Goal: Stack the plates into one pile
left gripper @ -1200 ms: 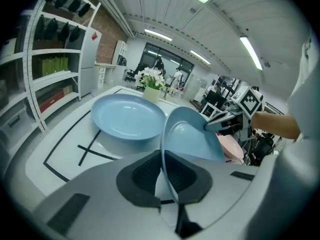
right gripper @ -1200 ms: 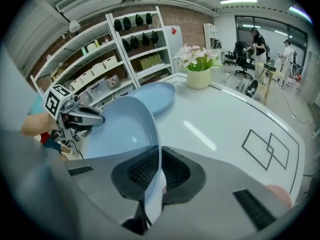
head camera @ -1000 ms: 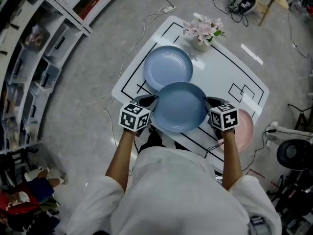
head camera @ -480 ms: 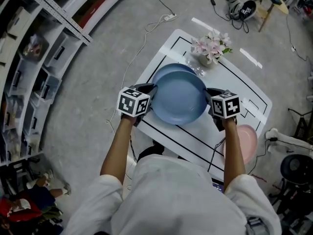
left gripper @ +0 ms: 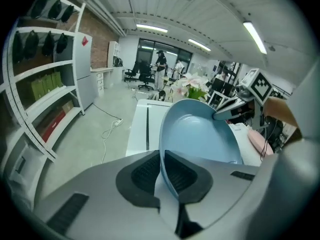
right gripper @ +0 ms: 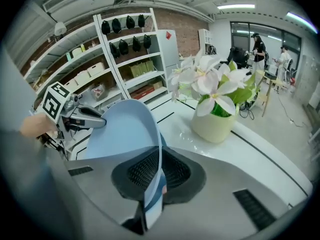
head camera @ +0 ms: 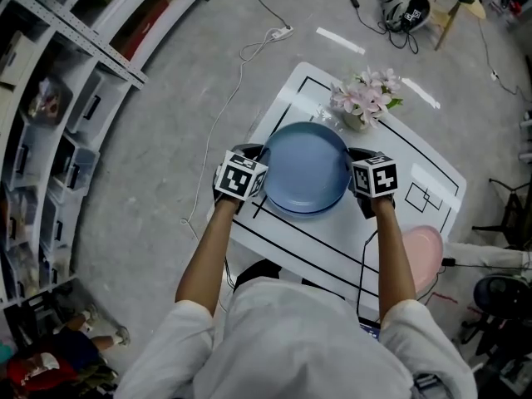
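A light blue plate [head camera: 306,166] is held level between both grippers, directly over a second blue plate [head camera: 309,213] on the white table [head camera: 416,169]. Only a darker rim of the lower plate shows. I cannot tell whether the two plates touch. My left gripper [head camera: 263,176] has the plate's left rim [left gripper: 165,134] between its pads, and its jaws are opening. My right gripper [head camera: 354,174] is shut on the right rim [right gripper: 152,149]. A pink plate [head camera: 426,254] lies alone near the table's right front edge.
A vase of pink flowers [head camera: 364,100] stands just behind the blue plates, close to the right gripper [right gripper: 159,171]. Shelving [head camera: 58,115] runs along the left. Cables [head camera: 266,36] lie on the floor beyond the table.
Both grippers carried the light blue plate away from me and over the second blue plate. It now covers that plate almost wholly.
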Demonstrator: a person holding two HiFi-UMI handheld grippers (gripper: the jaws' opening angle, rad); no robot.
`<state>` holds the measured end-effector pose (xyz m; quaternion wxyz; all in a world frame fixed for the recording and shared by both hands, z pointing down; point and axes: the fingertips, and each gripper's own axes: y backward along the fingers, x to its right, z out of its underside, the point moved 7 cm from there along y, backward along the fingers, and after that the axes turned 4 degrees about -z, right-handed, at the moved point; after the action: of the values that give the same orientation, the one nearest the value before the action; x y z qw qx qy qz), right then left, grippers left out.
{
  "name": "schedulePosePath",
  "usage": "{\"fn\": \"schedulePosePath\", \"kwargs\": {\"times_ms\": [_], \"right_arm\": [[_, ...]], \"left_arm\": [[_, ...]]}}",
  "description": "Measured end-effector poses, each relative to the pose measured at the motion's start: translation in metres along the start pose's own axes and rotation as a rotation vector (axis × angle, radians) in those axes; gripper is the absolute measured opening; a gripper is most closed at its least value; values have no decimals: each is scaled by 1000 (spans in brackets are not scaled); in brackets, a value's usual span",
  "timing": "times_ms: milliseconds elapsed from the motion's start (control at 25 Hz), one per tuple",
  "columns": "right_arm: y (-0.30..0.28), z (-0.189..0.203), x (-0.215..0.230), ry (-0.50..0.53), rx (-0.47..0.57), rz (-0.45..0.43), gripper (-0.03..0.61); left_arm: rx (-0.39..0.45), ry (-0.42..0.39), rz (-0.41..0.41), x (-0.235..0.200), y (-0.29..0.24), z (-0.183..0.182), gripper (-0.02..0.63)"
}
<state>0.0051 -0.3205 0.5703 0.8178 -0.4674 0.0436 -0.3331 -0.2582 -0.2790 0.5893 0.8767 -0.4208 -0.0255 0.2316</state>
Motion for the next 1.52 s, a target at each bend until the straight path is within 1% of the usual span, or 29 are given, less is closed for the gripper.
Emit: {"fn": "schedulePosePath", "kwargs": {"times_ms": [80,200,320,400,480,520,560,600,640,720,840,960,1080,1120,1160,1240,1360,1440,1520], "right_arm": [[-10,7,3,-19,-6,13,31],[-19,15,3,11,-9,48,43],[-26,22,4,40,-20,64,54],[-25,24,4,44,-14,60,55],[-24,23,2,46,-5,61,77],[-23,23,0,59,1,70,109],[-21,23,-2,74,8,83,143],[-19,23,-3,84,15,98,161],[-16,24,-3,87,22,114,175],[-4,24,-3,87,43,152,172],[24,25,-10,86,78,211,147],[57,28,-16,73,143,285,86],[89,36,-27,56,212,346,41],[100,39,-31,53,231,359,16],[111,44,-34,49,248,369,15],[134,53,-39,36,280,387,14],[168,69,-45,39,319,432,14],[195,84,-48,35,350,459,14],[226,104,-48,4,388,479,14]], "left_arm": [[-20,-33,-9,-1,-8,5,48],[-17,-69,-29,-1,-16,9,54],[-55,-160,-74,5,-22,14,69],[-63,-200,-101,9,-23,16,74],[-58,-213,-119,11,-23,18,78],[-51,-214,-129,11,-22,20,86],[-39,-211,-141,10,-20,21,109],[-21,-203,-154,9,-18,22,132],[-1,-191,-166,8,-14,22,141],[32,-172,-185,6,-5,23,143],[60,-167,-206,9,13,25,141],[107,-149,-216,13,32,23,132],[168,-147,-215,21,54,17,95],[193,-152,-212,26,62,14,64],[222,-156,-206,31,71,10,41],[296,-161,-186,44,87,-1,24],[400,-191,-129,71,102,-20,20],[439,-234,-83,98,109,-29,20],[459,-280,-28,132,114,-35,20]]}}
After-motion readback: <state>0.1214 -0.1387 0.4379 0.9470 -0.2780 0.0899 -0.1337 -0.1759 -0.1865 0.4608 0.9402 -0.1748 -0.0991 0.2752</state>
